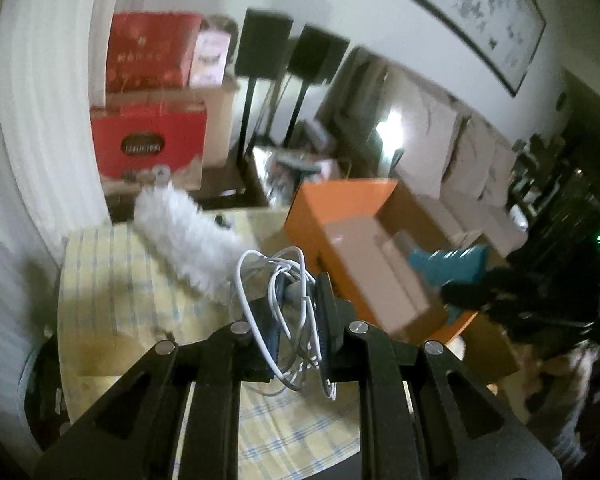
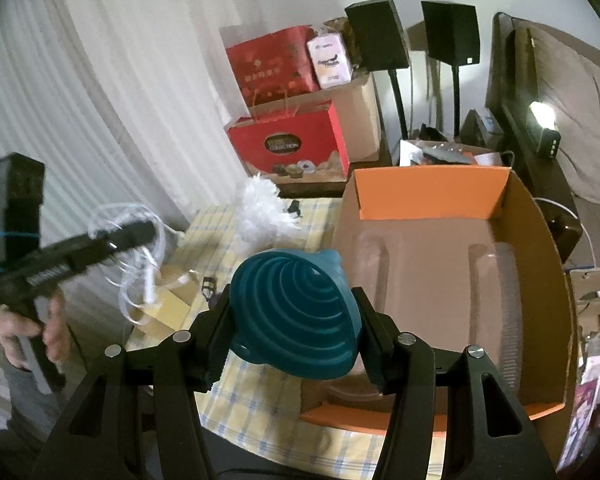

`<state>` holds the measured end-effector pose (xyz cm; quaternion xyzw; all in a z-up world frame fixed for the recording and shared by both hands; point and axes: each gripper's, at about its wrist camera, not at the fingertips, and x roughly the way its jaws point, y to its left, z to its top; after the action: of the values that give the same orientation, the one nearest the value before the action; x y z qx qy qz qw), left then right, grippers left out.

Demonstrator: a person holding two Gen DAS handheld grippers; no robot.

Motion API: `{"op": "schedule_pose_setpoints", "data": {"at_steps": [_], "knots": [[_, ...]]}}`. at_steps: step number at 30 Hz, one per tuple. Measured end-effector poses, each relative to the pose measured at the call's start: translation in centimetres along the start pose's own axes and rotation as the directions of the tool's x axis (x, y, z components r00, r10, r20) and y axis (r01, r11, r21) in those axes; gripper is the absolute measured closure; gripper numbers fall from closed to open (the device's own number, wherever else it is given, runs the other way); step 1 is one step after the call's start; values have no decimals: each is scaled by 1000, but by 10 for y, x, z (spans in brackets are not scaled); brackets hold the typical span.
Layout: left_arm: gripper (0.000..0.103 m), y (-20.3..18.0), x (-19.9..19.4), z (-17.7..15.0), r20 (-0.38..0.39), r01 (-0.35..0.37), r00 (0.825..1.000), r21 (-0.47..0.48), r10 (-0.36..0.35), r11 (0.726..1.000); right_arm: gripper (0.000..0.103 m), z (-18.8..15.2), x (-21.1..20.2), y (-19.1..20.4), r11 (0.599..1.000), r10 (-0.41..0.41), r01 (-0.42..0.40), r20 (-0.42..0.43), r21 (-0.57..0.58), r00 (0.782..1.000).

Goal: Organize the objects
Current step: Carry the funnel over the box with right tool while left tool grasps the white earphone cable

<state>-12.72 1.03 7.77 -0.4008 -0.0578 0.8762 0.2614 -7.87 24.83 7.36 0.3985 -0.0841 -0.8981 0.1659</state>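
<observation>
Left wrist view
Left gripper (image 1: 290, 316): jaws pinched in on a white cable (image 1: 278, 312), loops spilling out above and below the fingers, held up off the table.
Duster (image 1: 184, 236): white and fluffy, lying on the checked tablecloth (image 1: 112, 280), just beyond the cable.
Box (image 1: 340, 208): orange outside, brown inside, open top, on the table to the right of the duster.
Right gripper (image 1: 452, 276): over at the right by the box, blurred, with the teal funnel (image 1: 448, 266) in it.
Background: red cartons (image 1: 148, 144) stacked by the curtain, two black speakers (image 1: 268, 44) on stands.

Right wrist view
Right gripper (image 2: 296, 320): fingers narrowed onto the funnel (image 2: 296, 312), one finger on each side of its ribbed cone, mouth facing the camera.
Funnel position: in the air over the tablecloth (image 2: 256, 396), just beside the box's (image 2: 428, 196) near left edge.
Box inside: brown moulded insert, no loose items that I can make out.
Left gripper (image 2: 140, 232): far left, blurred, a hand (image 2: 32, 332) on its grip, cable (image 2: 140, 264) dangling from the tip.
Duster (image 2: 260, 208): on the table behind the funnel, near the box's left wall.
Small black clip (image 2: 207, 285): on the cloth left of the funnel.
</observation>
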Motion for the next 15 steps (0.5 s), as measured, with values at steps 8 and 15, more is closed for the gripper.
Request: {"op": "schedule_pose_setpoints", "data": {"at_steps": [8,15], "knots": [[89,-32,-6,17,14,47,999,36,-48,998,47,1,-11,-20,999,-48,48,10,26,999],[89,-69,26,23,-35,114,993,62,-112,991,47,-5,-12,-59,991,-98,99,-16,87,995]]}}
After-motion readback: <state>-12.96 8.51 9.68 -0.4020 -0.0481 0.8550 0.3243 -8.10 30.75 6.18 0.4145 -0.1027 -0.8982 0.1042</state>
